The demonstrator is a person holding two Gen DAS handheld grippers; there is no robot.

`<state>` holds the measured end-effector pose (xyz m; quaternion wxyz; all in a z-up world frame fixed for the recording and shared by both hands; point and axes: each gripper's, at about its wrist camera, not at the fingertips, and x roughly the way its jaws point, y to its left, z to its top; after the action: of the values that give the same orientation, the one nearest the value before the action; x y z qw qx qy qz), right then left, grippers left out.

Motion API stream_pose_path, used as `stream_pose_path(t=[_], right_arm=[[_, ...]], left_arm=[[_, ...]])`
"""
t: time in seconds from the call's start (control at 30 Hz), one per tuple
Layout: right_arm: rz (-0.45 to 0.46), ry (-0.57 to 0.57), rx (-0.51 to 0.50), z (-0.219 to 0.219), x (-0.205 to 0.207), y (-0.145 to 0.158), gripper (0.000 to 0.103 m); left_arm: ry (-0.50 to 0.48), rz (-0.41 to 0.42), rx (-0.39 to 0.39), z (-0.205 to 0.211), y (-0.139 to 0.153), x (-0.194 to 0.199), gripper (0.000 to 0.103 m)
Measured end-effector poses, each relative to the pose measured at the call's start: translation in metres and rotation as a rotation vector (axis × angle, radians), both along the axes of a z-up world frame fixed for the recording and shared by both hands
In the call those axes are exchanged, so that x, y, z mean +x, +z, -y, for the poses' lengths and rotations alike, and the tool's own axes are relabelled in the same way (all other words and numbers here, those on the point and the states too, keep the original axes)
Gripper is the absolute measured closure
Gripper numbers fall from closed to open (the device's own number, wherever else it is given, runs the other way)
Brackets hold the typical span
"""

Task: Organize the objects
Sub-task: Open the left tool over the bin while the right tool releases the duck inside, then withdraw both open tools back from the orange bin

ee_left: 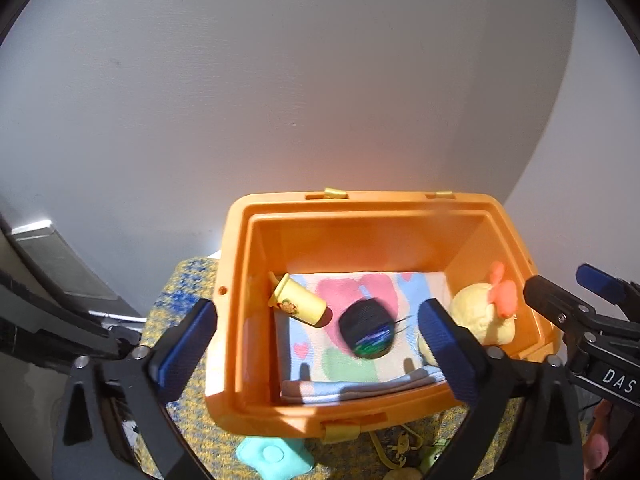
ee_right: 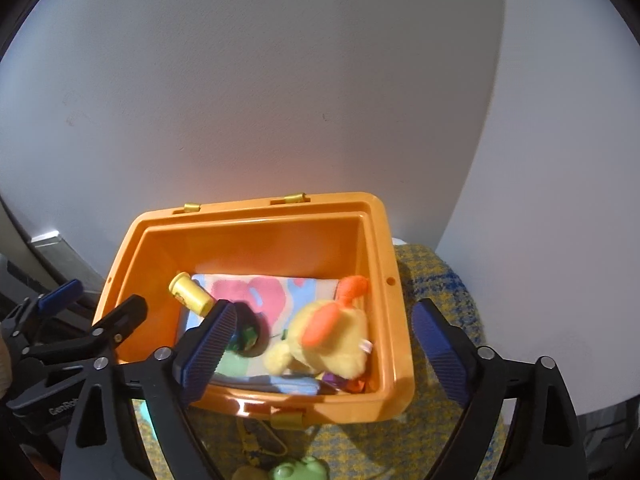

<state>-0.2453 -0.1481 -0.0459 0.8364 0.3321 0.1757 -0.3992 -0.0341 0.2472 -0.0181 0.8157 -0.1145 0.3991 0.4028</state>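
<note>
- One orange plastic bin point(ee_left: 240, 280), lid off, sits on a yellow-and-blue knit mat point(ee_left: 188, 284) right ahead of both grippers; two yellow clips on its far rim, one on the near rim.
- One folded pastel cloth with hearts point(ee_left: 360, 292) lines the bin floor, between the left gripper's pads.
- One yellow plush duck point(ee_right: 332, 332) with orange bits, between the right gripper's pads, low in the bin.
- One dark round thing point(ee_left: 368, 328), blurry, on the cloth, just inside the left gripper's right pad.
- One small yellow cup point(ee_left: 302, 304) lying tipped over, left of that.
- Left gripper point(ee_left: 320, 340): jaws wide apart, holding nothing.
- Right gripper point(ee_right: 332, 348): also spread wide, nothing pinched.
- Outside the bin, below the jaws: one teal soft toy point(ee_left: 272, 456), one green frog toy point(ee_right: 300, 470).
</note>
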Motion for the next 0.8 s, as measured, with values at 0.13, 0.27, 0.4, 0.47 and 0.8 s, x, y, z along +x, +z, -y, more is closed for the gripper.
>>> stream_pose_path(t=[0.13, 0.27, 0.4, 0.47, 0.8], right_arm=[[-0.005, -0.005, 0.002, 0.011, -0.009, 0.0, 0.01], [-0.004, -0.012, -0.005, 0.002, -0.012, 0.001, 0.01], [0.001, -0.02, -0.011, -0.008, -0.019, 0.002, 0.01], [0.002, -0.025, -0.016, -0.015, -0.024, 0.003, 0.01], [0.002, -0.027, -0.029, -0.044, -0.04, 0.002, 0.01]], left_arm=[[-0.004, 0.002, -0.006, 0.01, 0.009, -0.005, 0.0], [-0.023, 0.007, 0.0, 0.022, 0.014, -0.014, 0.0], [-0.038, 0.011, 0.011, 0.034, 0.022, -0.022, 0.0], [-0.043, 0.015, 0.019, 0.041, 0.026, -0.027, 0.0], [-0.224, 0.022, 0.052, 0.067, 0.036, -0.054, 0.0]])
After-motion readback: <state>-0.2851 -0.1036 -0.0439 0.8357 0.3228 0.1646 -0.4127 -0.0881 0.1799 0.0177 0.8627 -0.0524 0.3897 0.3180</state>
